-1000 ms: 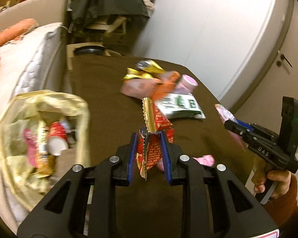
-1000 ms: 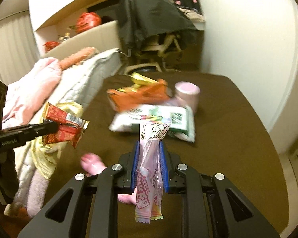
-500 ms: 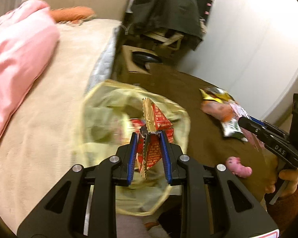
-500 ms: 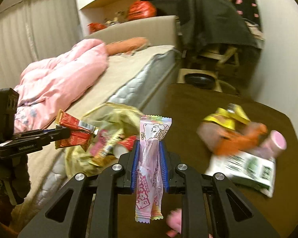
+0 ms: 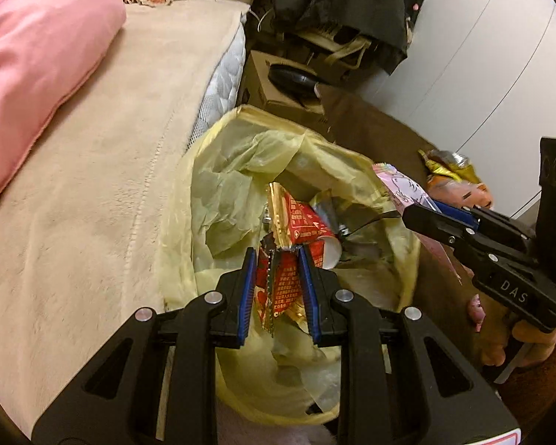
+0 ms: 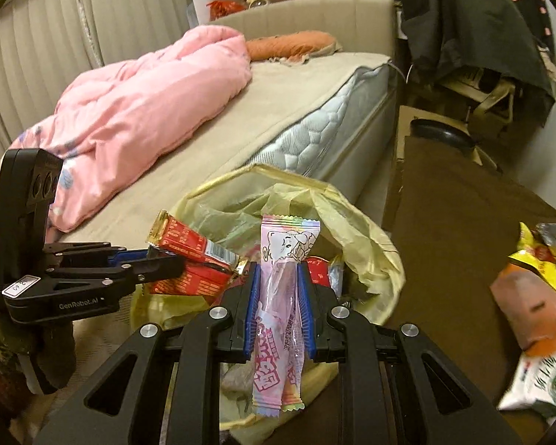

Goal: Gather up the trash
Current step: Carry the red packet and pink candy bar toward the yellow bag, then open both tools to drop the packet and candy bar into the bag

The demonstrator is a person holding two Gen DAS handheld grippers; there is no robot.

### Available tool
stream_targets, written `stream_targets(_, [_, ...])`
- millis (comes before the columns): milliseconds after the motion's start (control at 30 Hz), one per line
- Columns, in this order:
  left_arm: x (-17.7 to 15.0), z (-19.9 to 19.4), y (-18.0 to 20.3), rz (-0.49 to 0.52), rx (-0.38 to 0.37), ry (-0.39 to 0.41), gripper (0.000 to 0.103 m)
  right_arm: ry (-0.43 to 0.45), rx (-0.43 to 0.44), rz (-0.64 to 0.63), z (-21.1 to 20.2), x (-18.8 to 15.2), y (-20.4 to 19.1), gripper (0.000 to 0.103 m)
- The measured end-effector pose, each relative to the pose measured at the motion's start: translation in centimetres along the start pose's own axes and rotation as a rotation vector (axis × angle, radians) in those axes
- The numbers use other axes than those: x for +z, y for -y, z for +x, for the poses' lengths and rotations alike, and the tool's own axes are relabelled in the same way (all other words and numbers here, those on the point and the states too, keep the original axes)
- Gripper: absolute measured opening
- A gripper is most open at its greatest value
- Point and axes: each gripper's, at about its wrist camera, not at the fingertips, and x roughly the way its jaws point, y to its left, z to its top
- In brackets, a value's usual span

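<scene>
Both sets of jaws are clamped on trash: the left gripper [image 5: 278, 259] pinches a crumpled red snack wrapper [image 5: 296, 222] right over the open yellow trash bag [image 5: 218, 200], and the right gripper [image 6: 278, 278] grips a pink candy wrapper [image 6: 281, 296] at the bag's near edge. More wrappers [image 6: 533, 296] sit on the brown table [image 6: 452, 222] beside the bed [image 5: 92, 185].

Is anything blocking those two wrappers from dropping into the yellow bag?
Nothing visible does. The red wrapper in the left gripper hangs over the open mouth of the yellow bag. The pink wrapper in the right gripper is at the bag's rim, beside it.
</scene>
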Motion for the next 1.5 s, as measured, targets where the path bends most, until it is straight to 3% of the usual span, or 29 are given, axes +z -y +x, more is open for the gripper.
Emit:
stream_targets(333, [1.1,4.8,-0.7,0.034,0.05,-0.081,0.02,-0.101,0.046,0.069,4.5,-0.2,2.4,0.019])
stream_targets(500, [1.0,5.5,-0.9,0.04,0.053,-0.08,0.02,-0.127,0.048,0.057,5.4,-0.8,2.7,0.019])
stream_targets(700, [0.9,4.3,-0.4,0.055,0.044,-0.054,0.022,-0.111,0.049,0.027,5.2,-1.0,2.5,0.019])
stream_targets(800, [0.7,3.7,0.0,0.057,0.041,-0.051,0.027,-0.107,0.04,0.025,5.1,-0.9,2.4,0.02])
stream_targets(867, [0.6,3.3,0.3,0.052,0.033,-0.051,0.036,-0.11,0.032,0.024,5.1,-0.9,2.4,0.021])
stream_targets(933, [0.6,2.8,0.4,0.052,0.041,-0.044,0.039,-0.113,0.019,0.024,5.0,-0.9,2.4,0.032])
stream_targets(1067, [0.8,1.4,0.6,0.055,0.069,-0.011,0.042,-0.11,0.004,0.023,4.5,-0.9,2.3,0.034])
stream_targets(1167, [1.1,0.4,0.7,0.06,0.081,0.01,0.043,-0.093,0.002,0.026,3.6,-0.8,2.3,0.04])
stream_targets(1500, [1.7,-2.5,2.1,0.05,0.076,0.098,0.043,0.004,-0.055,0.039,-1.9,-0.6,3.5,0.041])
